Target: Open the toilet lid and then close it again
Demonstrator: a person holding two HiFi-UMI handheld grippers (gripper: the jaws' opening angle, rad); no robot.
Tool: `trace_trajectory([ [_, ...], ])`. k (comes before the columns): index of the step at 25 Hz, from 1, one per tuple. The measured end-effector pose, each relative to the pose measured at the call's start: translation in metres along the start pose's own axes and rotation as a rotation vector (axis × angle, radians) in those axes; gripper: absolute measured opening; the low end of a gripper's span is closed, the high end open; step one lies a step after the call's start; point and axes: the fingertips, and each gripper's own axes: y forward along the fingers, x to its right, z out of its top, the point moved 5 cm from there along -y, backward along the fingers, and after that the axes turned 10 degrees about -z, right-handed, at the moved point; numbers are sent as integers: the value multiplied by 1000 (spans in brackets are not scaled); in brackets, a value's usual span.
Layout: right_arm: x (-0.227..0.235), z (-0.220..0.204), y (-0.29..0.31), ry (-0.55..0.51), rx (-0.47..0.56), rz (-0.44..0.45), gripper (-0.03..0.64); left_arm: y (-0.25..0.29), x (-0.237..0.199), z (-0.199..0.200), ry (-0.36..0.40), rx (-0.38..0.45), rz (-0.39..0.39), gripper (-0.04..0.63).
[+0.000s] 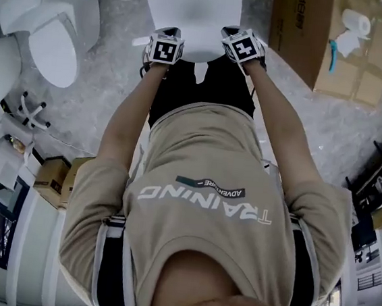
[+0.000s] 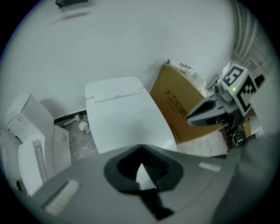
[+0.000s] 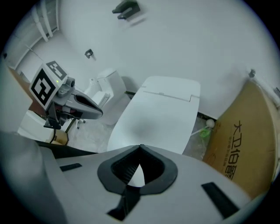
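Both arms reach straight forward, left gripper (image 1: pixel 165 46) and right gripper (image 1: pixel 243 47) level, side by side over the near edge of the closed toilet lid (image 1: pixel 191 6); both jaws pressed together, empty

top: tan tee (image 1: pixel 203 164) (white lettering) | bottom: black shorts (image 1: pixel 204 92) | sleeves (image 1: pixel 91 199): short

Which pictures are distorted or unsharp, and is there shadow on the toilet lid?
Both gripper views: fisheye bending, dark corners. Left gripper view: softest, foreground blurred. Right gripper view: faint grey shadow on the toilet lid. Head view: fairly sharp.
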Motion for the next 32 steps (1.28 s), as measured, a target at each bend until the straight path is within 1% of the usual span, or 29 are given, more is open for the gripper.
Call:
trace_trajectory([
  [4,0,31,-47,4,142,-28,9,-43,10,32,14,107,-6,3],
  [6,-2,46,-70,16,201,-45,9,-65,16,49,42,172,-7,3],
  [11,2,88,-124,70,369,-74,9,-125,37,107,115,364,-21,3],
  [16,8,126,-182,80,526,-82,9,-182,63,158,171,544,-38,3],
  [21,14,176,-248,59,721,-100,9,-248,81,204,286,706,-6,3],
  [26,12,230,-316,-17,919,-116,9,-314,97,252,417,869,46,3],
  [30,3,264,-367,-97,1063,-139,9,-351,112,271,539,957,118,3],
  [32,-6,274,-390,-134,1139,-134,9,-366,121,273,581,995,144,3],
])
